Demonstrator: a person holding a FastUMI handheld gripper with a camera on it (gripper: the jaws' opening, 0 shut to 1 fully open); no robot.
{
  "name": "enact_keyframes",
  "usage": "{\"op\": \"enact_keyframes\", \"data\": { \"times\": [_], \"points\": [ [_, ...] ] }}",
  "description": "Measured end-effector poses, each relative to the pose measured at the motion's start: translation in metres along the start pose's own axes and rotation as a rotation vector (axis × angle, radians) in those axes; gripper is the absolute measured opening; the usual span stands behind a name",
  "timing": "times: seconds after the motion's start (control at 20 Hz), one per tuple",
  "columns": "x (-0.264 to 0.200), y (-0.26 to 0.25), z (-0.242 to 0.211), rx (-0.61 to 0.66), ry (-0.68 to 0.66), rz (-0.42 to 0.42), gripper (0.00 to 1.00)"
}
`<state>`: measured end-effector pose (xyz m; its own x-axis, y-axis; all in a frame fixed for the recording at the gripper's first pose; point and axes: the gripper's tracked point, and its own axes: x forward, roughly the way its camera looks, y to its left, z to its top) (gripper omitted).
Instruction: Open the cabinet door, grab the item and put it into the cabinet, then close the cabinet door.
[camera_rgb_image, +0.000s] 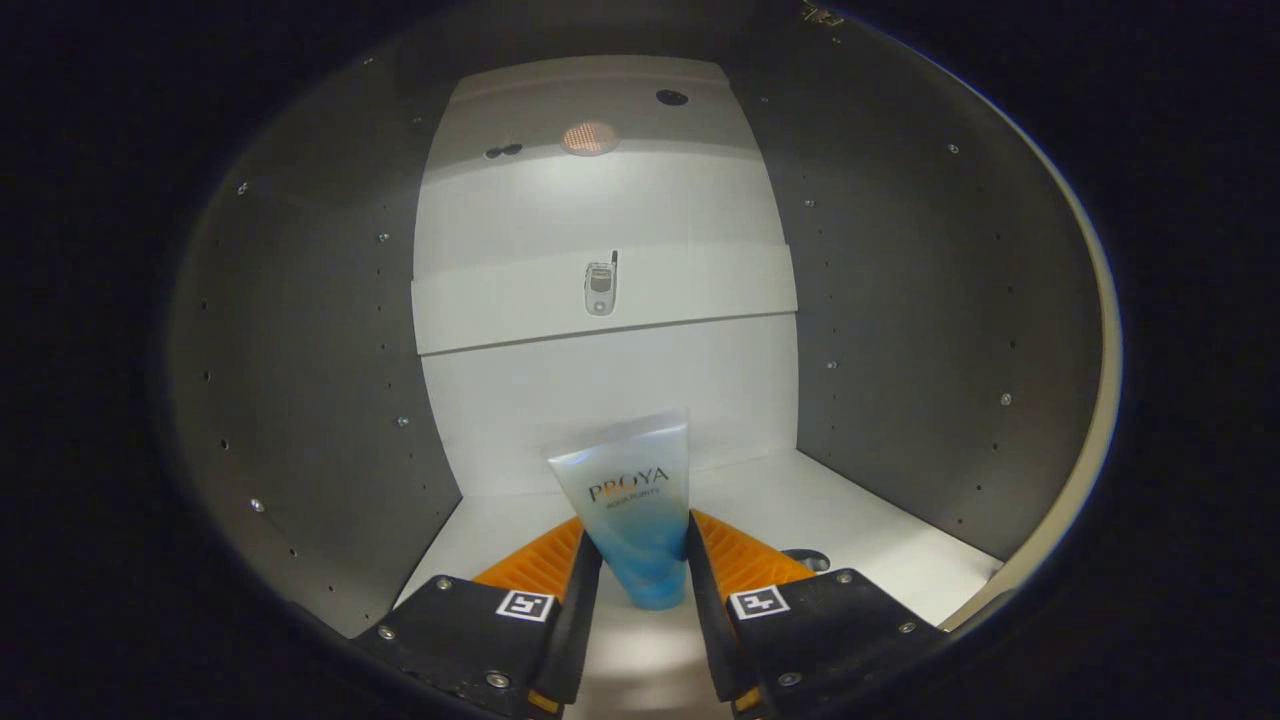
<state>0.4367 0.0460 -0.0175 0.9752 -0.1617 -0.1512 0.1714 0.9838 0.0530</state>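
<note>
White panels and grey, hole-dotted side walls enclose the cabinet (880, 300) interior, lit from above by a small round lamp (590, 138) at the far top. A flip phone (600, 285) lies on the far shelf (700, 290), well beyond the action. Near the front, the hand-held gripper (640, 560) clamps a blue-and-clear tube (635, 520) between its orange-ribbed fingers (540, 560), both pads pressing its lower body, the crimped end up and the cap end down just above the white cabinet floor (860, 540).

The item appears to be inside the cabinet already, so the release looks like the step in hand. The risk lies there: the tube stands on its narrow cap end and leans slightly, so opening the fingers before it rests squarely could let it topple, roll toward the near edge, and later block the door. Squeezing a soft tube hard may also deform it, making it spring sideways on release. Whether the cap actually touches the floor cannot be told. A dark round fitting (805, 560) sits just right of the fingers, a possible snag on withdrawal.
</note>
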Motion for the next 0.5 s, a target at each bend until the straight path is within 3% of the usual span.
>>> {"op": "enact_keyframes", "data": {
  "times": [0.3,0.35,0.5],
  "points": [
    [0.0053,-0.0021,-0.0031,-0.052,-0.003,0.001,0.6],
    [0.0062,-0.0016,-0.0017,-0.047,-0.007,0.002,0.71],
    [0.0006,0.0045,0.0045,-0.018,-0.023,0.042,0.83]
  ]
}}
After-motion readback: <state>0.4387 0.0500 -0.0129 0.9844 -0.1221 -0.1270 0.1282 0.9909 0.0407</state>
